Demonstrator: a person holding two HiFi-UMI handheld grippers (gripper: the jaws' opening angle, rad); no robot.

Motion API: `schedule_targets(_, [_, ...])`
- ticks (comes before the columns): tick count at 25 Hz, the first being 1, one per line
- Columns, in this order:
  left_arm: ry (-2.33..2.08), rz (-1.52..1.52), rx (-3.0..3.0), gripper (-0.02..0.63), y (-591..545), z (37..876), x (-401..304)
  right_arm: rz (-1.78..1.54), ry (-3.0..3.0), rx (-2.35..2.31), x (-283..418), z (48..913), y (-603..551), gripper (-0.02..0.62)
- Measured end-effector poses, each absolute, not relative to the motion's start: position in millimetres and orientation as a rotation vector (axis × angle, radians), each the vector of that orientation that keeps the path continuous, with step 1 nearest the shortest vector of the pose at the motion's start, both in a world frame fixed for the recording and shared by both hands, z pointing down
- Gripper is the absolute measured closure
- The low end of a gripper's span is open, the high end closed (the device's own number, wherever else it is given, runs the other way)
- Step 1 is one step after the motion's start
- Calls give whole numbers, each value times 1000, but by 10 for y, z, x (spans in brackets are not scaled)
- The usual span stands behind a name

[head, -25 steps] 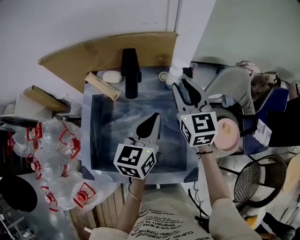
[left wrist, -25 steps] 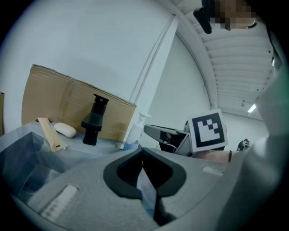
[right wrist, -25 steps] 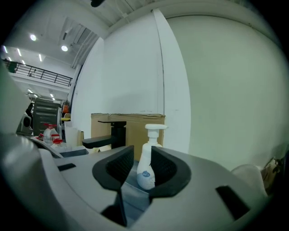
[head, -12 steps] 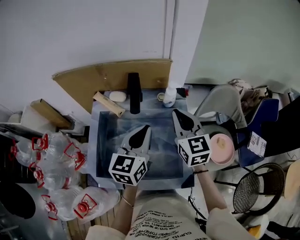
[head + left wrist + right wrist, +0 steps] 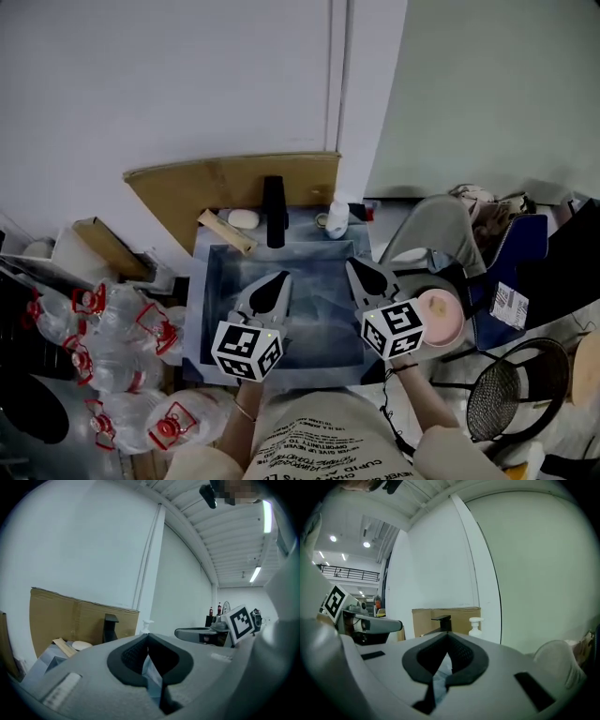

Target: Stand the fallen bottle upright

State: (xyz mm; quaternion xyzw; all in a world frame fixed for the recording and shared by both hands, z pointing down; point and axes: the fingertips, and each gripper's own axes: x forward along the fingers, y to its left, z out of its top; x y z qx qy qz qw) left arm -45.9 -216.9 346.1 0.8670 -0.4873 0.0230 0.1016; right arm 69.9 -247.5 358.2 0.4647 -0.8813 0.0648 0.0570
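Over the sink (image 5: 202,281), the left gripper (image 5: 277,281) and right gripper (image 5: 358,268) are hovering, jaws pressed together and empty; the white pump bottle (image 5: 337,219) is standing upright on the back rim beside the black faucet (image 5: 274,211).

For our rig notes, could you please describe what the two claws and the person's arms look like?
Both the left claw and right claw are grey shells with black padded jaws, each carrying a white cube printed with black square markers. The person wears a white printed shirt.
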Motion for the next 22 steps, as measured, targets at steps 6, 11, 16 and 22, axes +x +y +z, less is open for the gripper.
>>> schedule_targets(6, [-1444, 53, 2587, 583, -2109, 3349, -525, 200, -2706, 1458, 797, 3406, -2341, 591])
schedule_targets(11, [-1463, 32, 2608, 583, -2055, 3250, -559, 203, -2738, 1496, 900, 3278, -2235, 591])
schedule_targets(16, [-1504, 32, 2599, 583, -2012, 3231, -702, 217, -2753, 1546, 999, 3209, -2184, 591])
schedule_targets(22, [-1561, 28, 2578, 583, -1971, 3212, -864, 220, -2766, 1558, 1037, 3153, -2178, 591])
